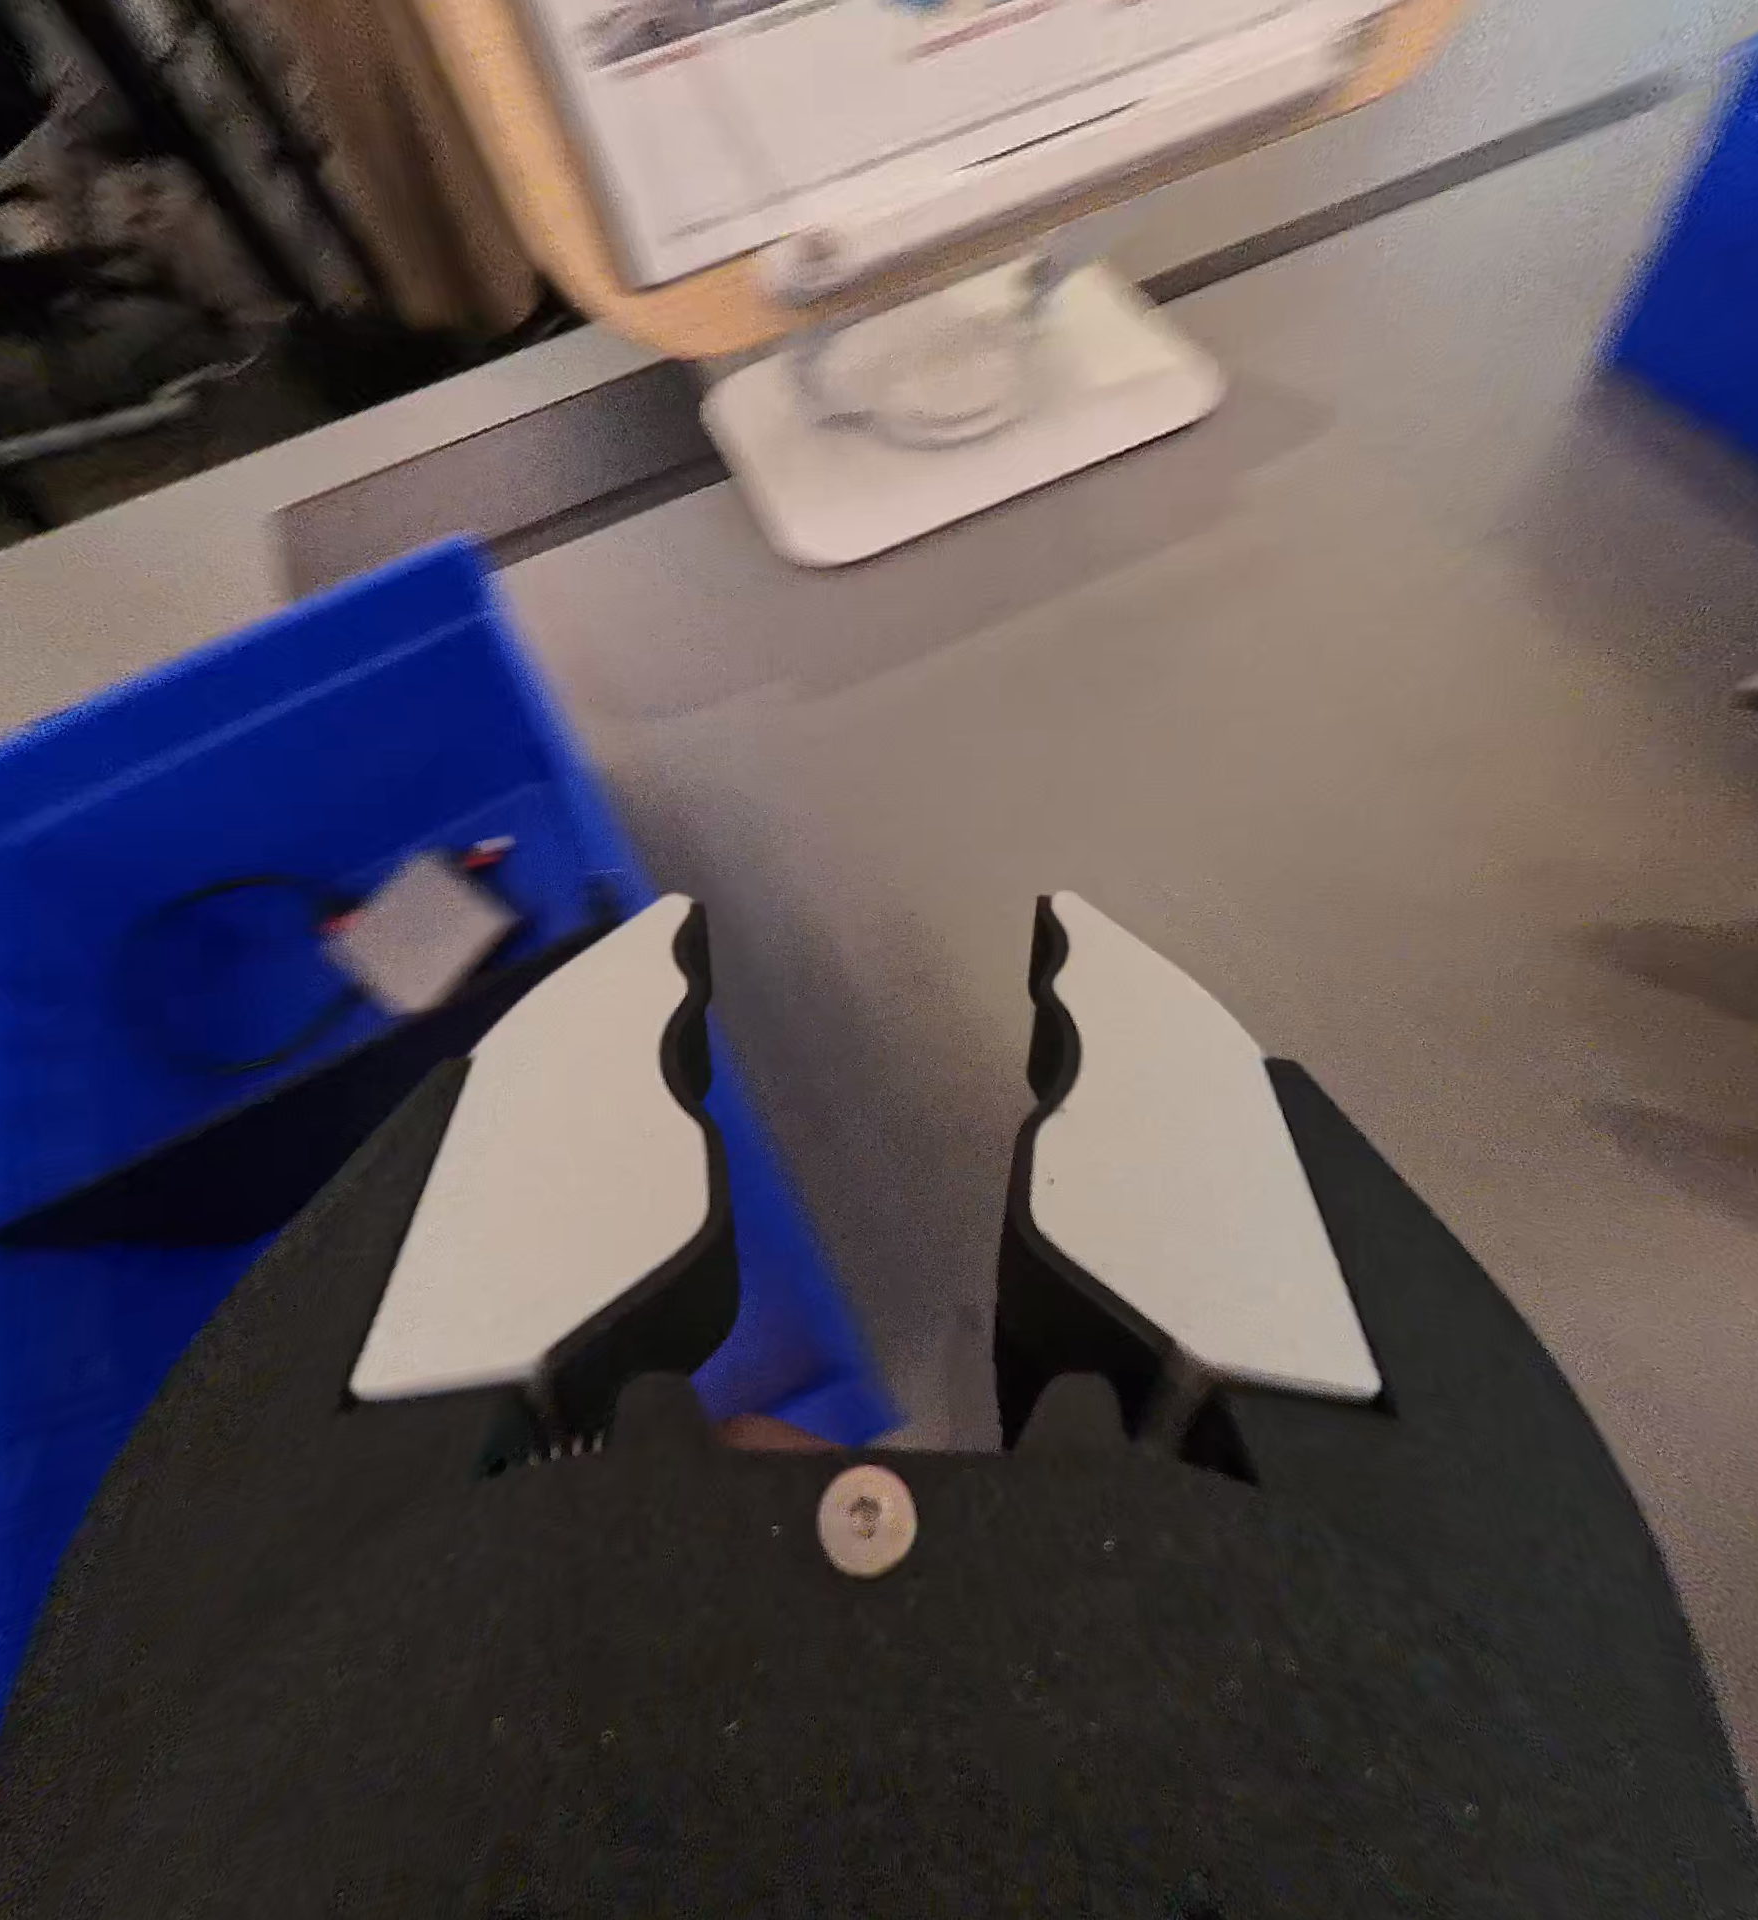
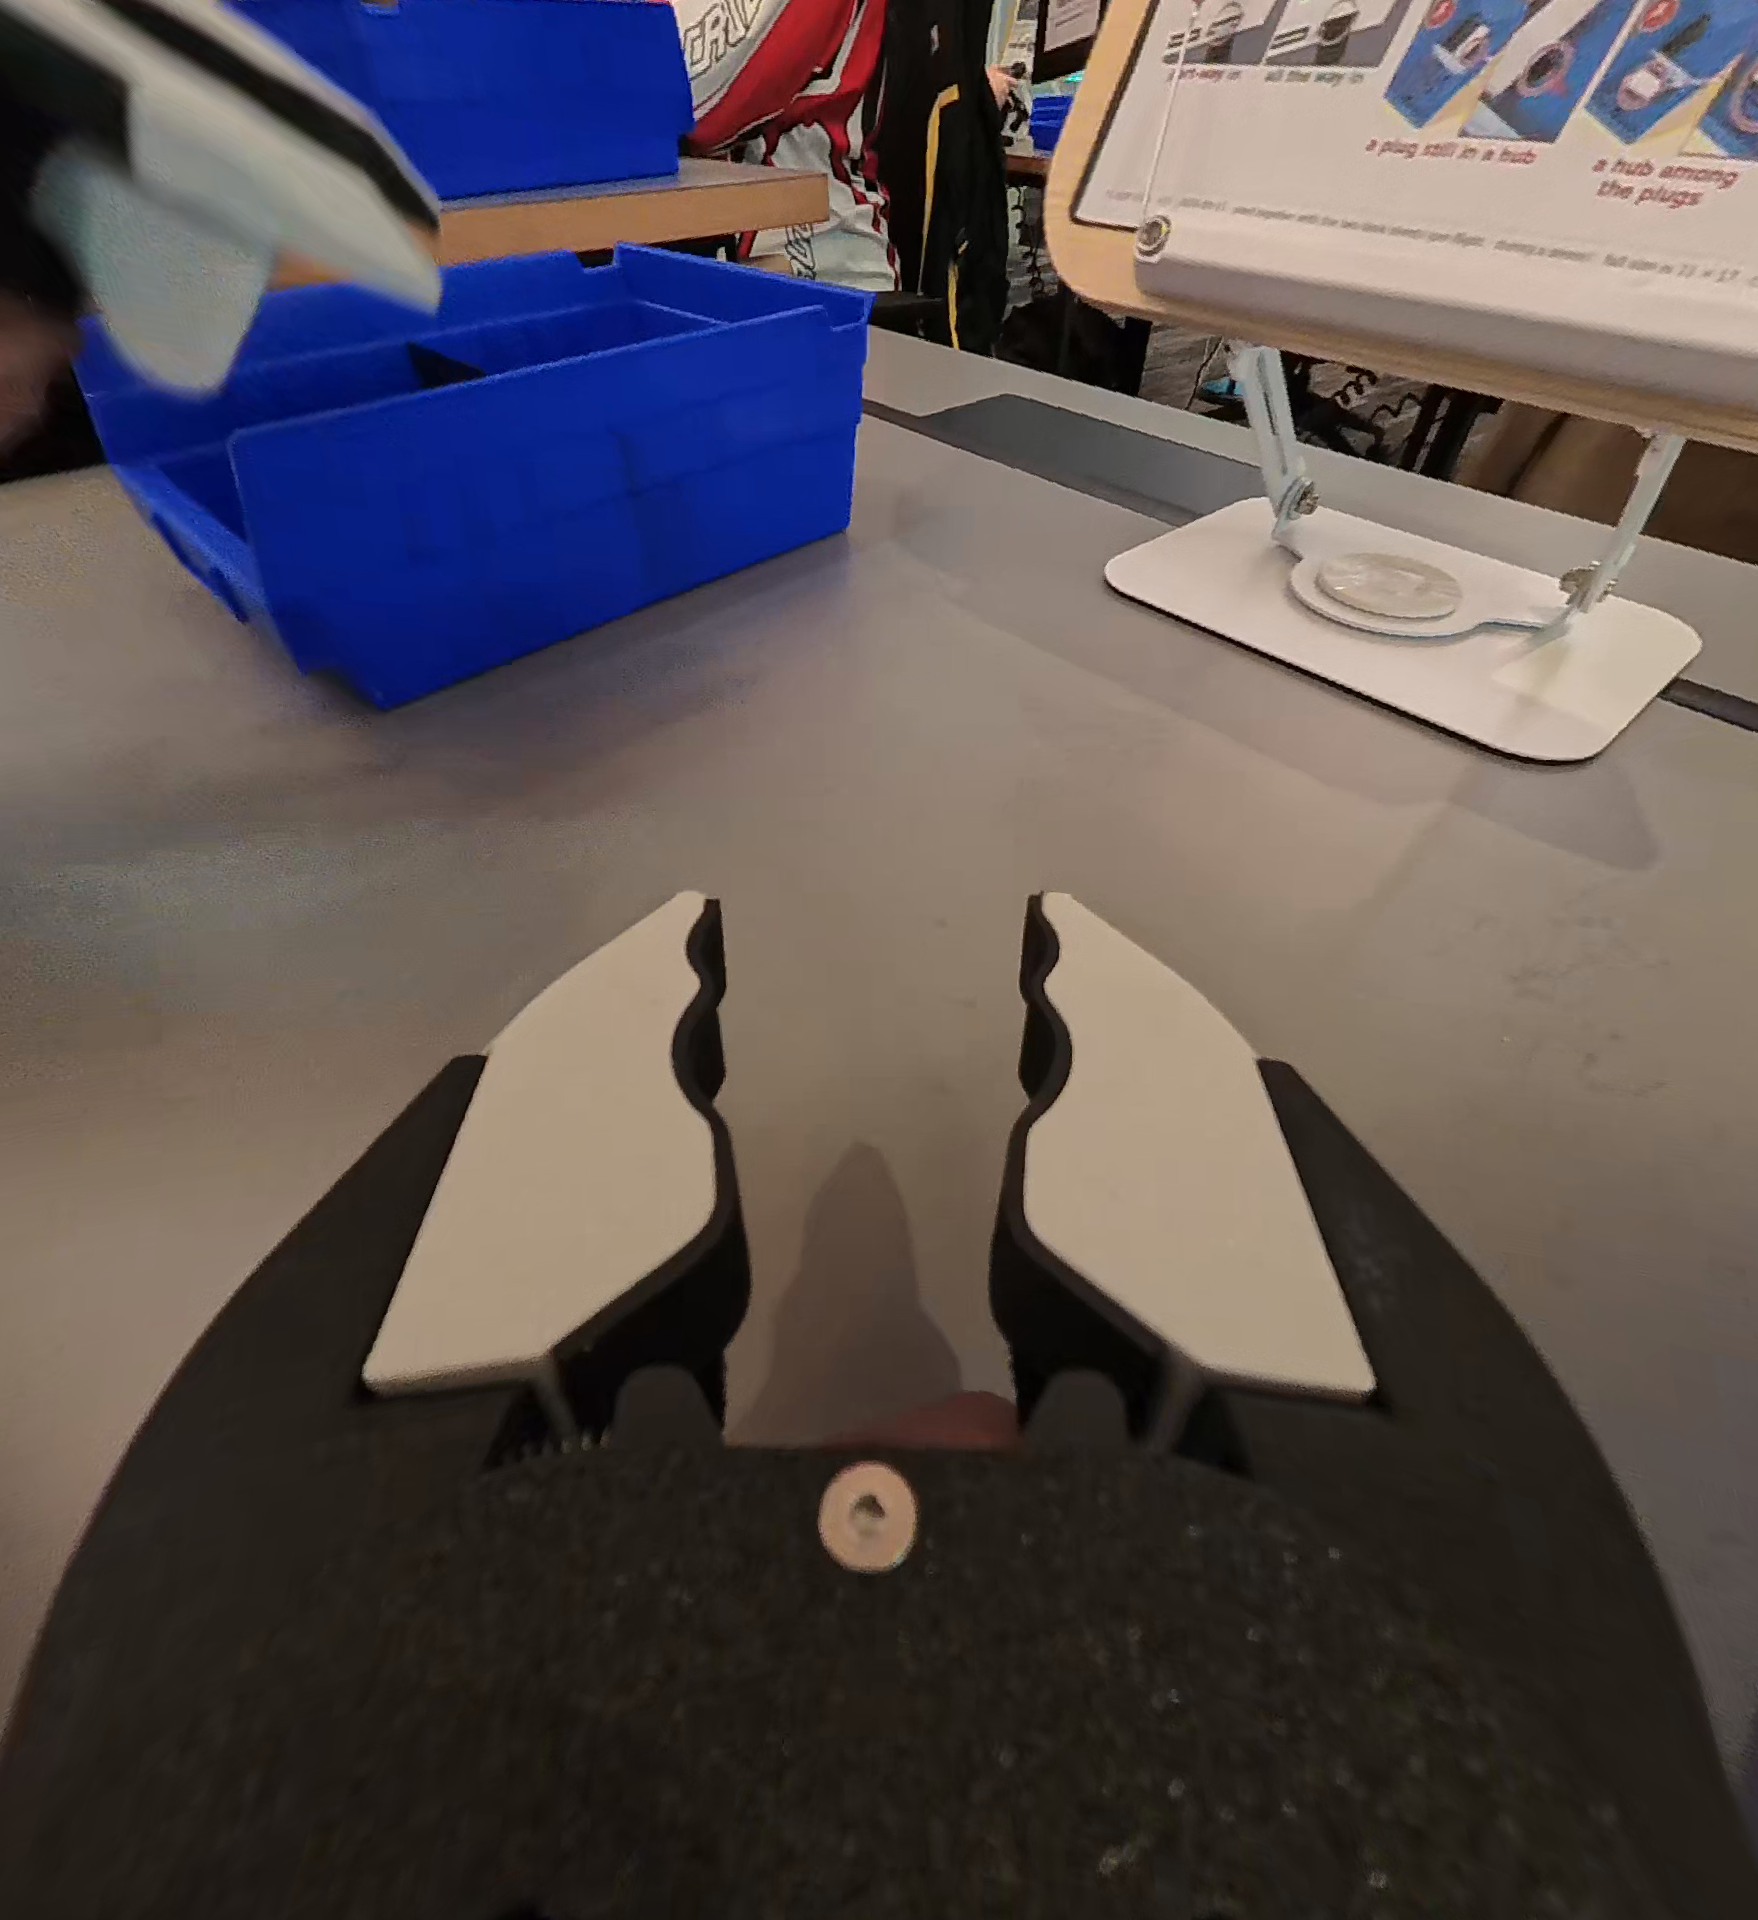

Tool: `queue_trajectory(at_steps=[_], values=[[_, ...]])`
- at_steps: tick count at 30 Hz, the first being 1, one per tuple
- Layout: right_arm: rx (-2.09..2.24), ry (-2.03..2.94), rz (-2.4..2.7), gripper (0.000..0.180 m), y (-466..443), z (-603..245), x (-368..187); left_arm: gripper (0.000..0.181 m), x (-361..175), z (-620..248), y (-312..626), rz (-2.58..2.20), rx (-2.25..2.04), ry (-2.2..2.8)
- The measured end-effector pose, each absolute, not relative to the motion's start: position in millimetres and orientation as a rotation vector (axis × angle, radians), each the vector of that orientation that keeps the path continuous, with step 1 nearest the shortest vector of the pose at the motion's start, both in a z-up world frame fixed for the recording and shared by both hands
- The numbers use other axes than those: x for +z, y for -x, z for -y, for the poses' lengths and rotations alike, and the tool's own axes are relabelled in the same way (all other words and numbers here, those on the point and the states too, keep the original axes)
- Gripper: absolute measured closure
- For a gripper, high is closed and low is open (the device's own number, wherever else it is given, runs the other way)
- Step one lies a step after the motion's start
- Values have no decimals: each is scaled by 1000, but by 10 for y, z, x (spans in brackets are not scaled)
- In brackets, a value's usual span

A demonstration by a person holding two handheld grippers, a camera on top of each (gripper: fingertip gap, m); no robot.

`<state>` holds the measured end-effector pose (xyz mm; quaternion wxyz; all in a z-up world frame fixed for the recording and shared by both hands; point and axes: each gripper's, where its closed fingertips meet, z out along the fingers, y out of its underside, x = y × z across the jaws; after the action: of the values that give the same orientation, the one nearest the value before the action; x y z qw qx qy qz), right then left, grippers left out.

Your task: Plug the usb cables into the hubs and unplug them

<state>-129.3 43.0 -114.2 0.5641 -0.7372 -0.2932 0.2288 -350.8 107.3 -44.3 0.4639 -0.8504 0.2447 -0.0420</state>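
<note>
Grey table (image 2: 958, 831), instruction board on a white stand (image 2: 1405, 623) at the back. Left gripper (image 1: 870, 914) spread wide and empty, over the edge of a blue bin (image 1: 231, 727); inside lies a small grey hub (image 1: 418, 935), blurred, long axis running diagonally, black cable (image 1: 231, 977) looping off it. Right gripper (image 2: 870, 914) likewise released, above bare tabletop.

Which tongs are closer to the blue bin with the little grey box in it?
Left. The left tongs hang open right beside the blue bin, next to the grey hub inside. The right tongs hover open over bare table, farther away from it.
</note>
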Motion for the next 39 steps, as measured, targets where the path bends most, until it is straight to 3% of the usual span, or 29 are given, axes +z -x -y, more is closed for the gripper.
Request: queue_trajectory(at_steps=[4,9,13,20,25,27,32,39], values=[[526,1731,728,126,1342,-397,-1157,122,-333,-1940,4555,-498,258,2277],[542,1725,750,126,1385,-354,-1159,121,-990,-2668,5081,-287,160,2651],[562,1722,734,128,1356,-340,-1145,128,-1455,-2837,5110,-41,-67,2827],[600,1719,694,131,1279,-313,-1119,130,-1778,-2771,5058,64,-134,2915],[577,1715,712,132,1296,-301,-1126,168,-1868,-2842,5066,122,-180,2942],[563,1715,723,132,1306,-296,-1133,168,-1866,-2828,5052,105,-194,2966],[554,1705,716,134,1295,-297,-1119,169,-1529,-2859,5032,22,-218,2804],[560,1696,703,136,1279,-296,-1100,175,-209,-2681,4722,-263,-210,2354]])
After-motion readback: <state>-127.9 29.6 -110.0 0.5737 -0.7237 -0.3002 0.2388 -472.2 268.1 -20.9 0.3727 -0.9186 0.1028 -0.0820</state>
